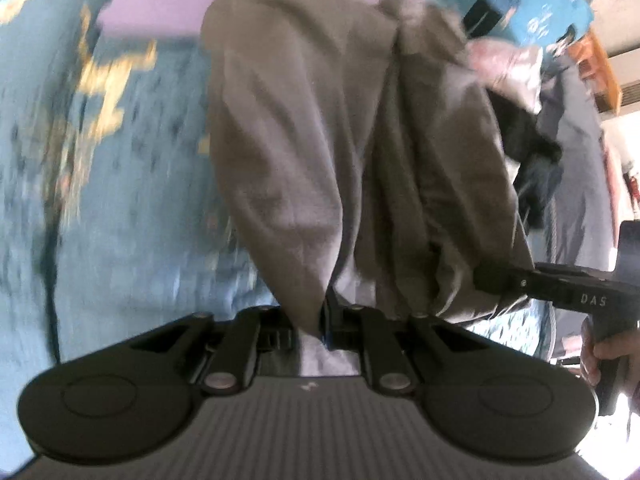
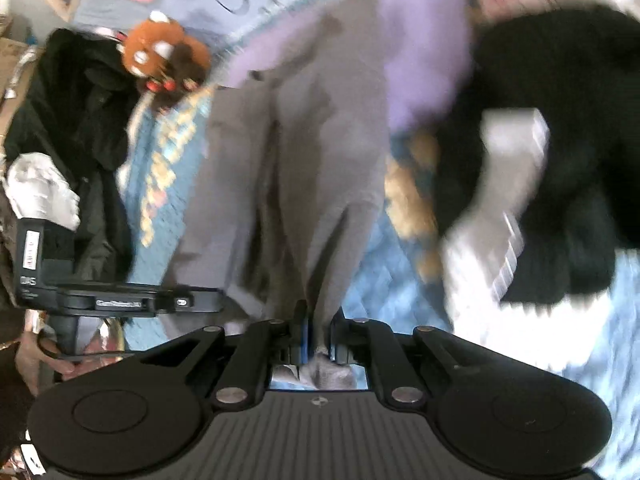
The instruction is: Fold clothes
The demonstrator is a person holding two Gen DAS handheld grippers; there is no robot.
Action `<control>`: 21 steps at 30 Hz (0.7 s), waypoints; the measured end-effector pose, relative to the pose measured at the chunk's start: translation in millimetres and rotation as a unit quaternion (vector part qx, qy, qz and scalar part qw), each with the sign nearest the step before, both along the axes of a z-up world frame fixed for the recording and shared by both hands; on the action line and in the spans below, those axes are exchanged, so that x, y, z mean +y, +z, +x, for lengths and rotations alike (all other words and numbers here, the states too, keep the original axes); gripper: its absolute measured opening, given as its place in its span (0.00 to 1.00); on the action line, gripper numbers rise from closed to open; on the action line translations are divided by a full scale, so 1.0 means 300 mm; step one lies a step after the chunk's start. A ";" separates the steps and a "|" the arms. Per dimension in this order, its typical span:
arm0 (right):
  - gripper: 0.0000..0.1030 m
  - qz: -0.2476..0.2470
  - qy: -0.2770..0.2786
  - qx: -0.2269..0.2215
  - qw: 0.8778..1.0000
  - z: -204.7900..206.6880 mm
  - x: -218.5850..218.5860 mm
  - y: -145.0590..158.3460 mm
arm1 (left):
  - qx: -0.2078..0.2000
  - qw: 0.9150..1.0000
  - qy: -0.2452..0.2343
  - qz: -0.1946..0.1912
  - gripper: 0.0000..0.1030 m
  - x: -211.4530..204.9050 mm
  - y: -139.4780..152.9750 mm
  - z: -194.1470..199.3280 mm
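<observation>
- The left gripper (image 1: 316, 320) is seen closed on a pinch of a grey-brown garment (image 1: 344, 152), the fabric drawn tight between its jaws.
- The right gripper (image 2: 318, 332) is likewise clamped on the same garment (image 2: 296, 168), a fold of cloth trapped between its blue-lined pads.
- Each gripper is caught in the other's view: the right one (image 1: 504, 280) at the garment's right edge, the left one (image 2: 200, 300) at its left edge, each held in a person's hand (image 1: 608, 356).
- The garment is stretched out from both grips over a blue patterned bedspread (image 1: 132, 184), its far end lying against a lilac cloth (image 2: 424, 52).
- Other things are gathered around: a black garment (image 2: 560, 152), a brown plush toy (image 2: 164, 56), a blue printed box (image 1: 516, 0).
- Both views are smeared by blur, so fine detail of the hem is lost.
- Risk, as judged: only small pinches are held, so the fabric could be pulled free by a sharp tug.
- Risk, as judged: the far end could be dragged into the lilac cloth or black garment, and the fold spoiled by uneven tension.
</observation>
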State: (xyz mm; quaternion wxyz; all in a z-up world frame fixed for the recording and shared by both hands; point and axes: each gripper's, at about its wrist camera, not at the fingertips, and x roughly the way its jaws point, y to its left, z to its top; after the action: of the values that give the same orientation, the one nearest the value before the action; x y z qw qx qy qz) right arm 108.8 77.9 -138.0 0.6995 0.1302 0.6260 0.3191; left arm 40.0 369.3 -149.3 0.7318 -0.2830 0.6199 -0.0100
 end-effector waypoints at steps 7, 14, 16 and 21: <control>0.09 -0.050 0.024 0.041 0.998 -0.127 -0.014 -0.101 | 0.052 0.998 -0.024 0.042 0.14 -0.095 -0.098 -0.112; 0.36 -0.090 0.047 0.049 0.994 -0.142 -0.006 -0.091 | 0.057 0.992 -0.072 0.085 0.70 -0.140 -0.068 -0.180; 0.41 -0.105 0.059 0.045 0.992 -0.152 -0.013 -0.071 | 0.043 0.990 -0.096 0.097 0.87 -0.158 -0.028 -0.234; 0.52 -0.078 0.041 0.000 0.996 -0.117 -0.092 0.061 | -0.007 0.995 -0.068 0.074 1.00 -0.082 0.114 -0.280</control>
State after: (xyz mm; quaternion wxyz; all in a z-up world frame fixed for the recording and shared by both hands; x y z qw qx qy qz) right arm 73.7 50.4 -119.6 0.6938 0.0494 0.6540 0.2975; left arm -44.1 344.6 -115.1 0.7530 -0.1851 0.6313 -0.0157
